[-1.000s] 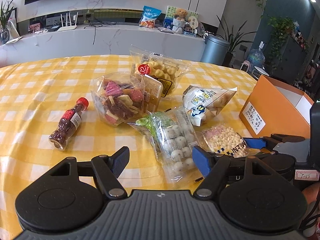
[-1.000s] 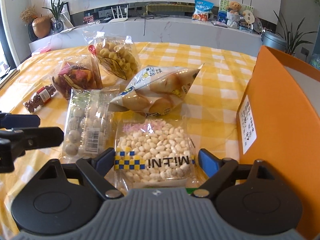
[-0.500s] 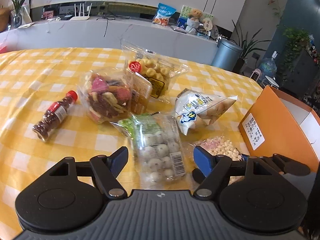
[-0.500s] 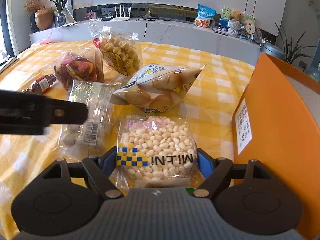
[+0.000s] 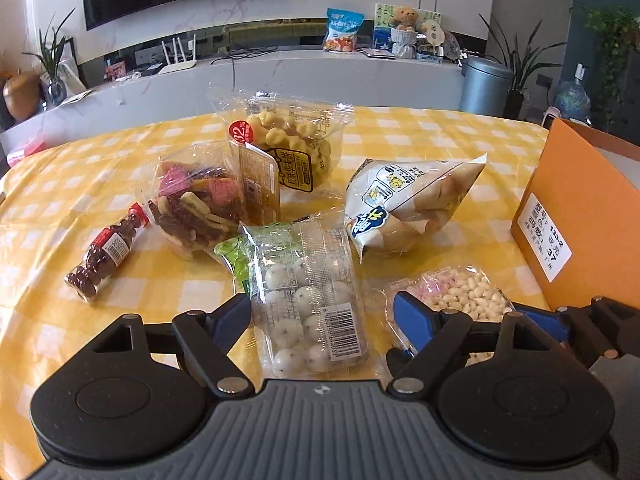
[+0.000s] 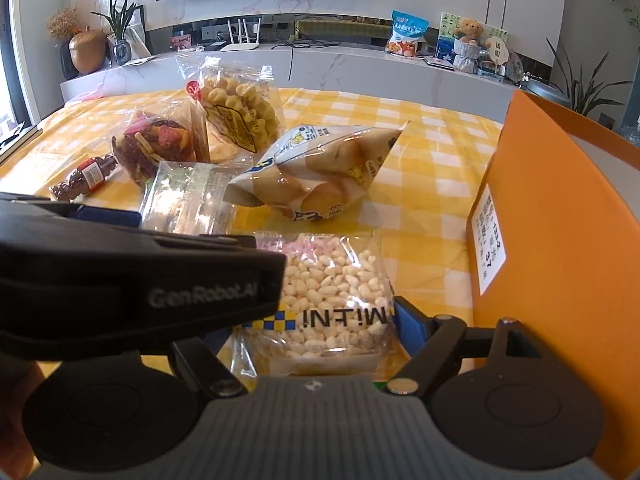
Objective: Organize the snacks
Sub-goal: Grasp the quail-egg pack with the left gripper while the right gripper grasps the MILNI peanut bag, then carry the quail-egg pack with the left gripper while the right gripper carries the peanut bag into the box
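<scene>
Snacks: six sealed items lie loose on the yellow-and-white checked tablecloth (image 5: pixel 400 128), none yet in the open orange cardboard box (image 5: pixel 580 216) at the table's right edge. The group comprises a clear packet of white speckled balls with a barcode label (image 5: pixel 308 304), a clear bag of small white and pink puffed pieces with a blue-and-yellow checked band (image 6: pixel 332 300), a white puffed bag of buns (image 5: pixel 408 204), a clear bag of yellow twisted biscuits (image 5: pixel 288 144), a clear bag of mixed dried fruit and vegetable chips (image 5: pixel 196 204) and a small red-capped bottle of dark round sweets (image 5: pixel 106 256).

Left gripper (image 5: pixel 320 316): jaws spread wide, having just been opening, with the packet of white speckled balls lying between the blue pads; the pads stand clear of the wrapper on both sides. Right gripper (image 6: pixel 312 324): jaws also spread, straddling the bag of puffed pieces. Its right pad sits at the bag's edge; its left pad is hidden behind the left gripper's body, so contact there cannot be confirmed, and the bag rests flat on the cloth.

Assessment: the step in hand is the approach for a first pick, both tools positioned over neighbouring packets and crowding each other. The next move calls for lowering and closing on one wrapper, squarely across its width, then carrying it right into the box without snagging the other tool.
</scene>
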`<state>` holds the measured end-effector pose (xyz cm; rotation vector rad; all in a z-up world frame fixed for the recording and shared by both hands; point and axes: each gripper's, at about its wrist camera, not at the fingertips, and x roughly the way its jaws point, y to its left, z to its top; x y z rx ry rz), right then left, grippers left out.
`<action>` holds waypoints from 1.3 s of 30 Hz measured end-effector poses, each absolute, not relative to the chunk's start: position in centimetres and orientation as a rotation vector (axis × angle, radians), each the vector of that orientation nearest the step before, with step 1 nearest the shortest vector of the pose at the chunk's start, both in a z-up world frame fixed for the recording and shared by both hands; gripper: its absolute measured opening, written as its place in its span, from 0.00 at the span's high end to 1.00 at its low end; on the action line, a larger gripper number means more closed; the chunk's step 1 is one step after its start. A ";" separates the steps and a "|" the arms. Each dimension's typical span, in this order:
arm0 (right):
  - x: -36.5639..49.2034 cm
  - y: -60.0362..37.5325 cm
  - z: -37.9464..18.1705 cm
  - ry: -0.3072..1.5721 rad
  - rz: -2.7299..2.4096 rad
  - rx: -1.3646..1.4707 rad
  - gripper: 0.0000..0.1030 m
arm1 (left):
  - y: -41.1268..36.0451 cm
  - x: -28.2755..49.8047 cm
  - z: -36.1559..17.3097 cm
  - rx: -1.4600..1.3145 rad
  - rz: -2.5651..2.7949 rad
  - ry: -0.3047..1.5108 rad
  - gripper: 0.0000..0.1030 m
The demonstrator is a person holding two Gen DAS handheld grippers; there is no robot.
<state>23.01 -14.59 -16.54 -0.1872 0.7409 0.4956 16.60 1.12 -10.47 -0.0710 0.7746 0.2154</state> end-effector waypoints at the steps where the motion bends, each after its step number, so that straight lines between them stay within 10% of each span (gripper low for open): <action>1: 23.0 -14.6 -16.5 0.742 0.497 -0.187 0.23 | 1.3 16.4 -10.4 -0.065 0.206 0.776 0.14; 3: 23.0 -14.7 -16.6 0.745 0.502 -0.187 0.23 | 1.6 16.1 -10.2 -0.046 0.204 0.793 0.29; 17: 22.7 -14.8 -16.7 0.747 0.491 -0.170 0.22 | 3.4 16.1 -10.4 -0.129 0.266 0.829 0.13; 23: 22.8 -14.5 -16.7 0.755 0.478 -0.169 0.20 | 3.5 16.2 -11.2 -0.125 0.258 0.842 0.32; 39: 21.3 -14.4 -14.5 0.702 0.492 -0.181 0.23 | 5.7 12.5 -8.0 -0.220 0.199 0.756 0.35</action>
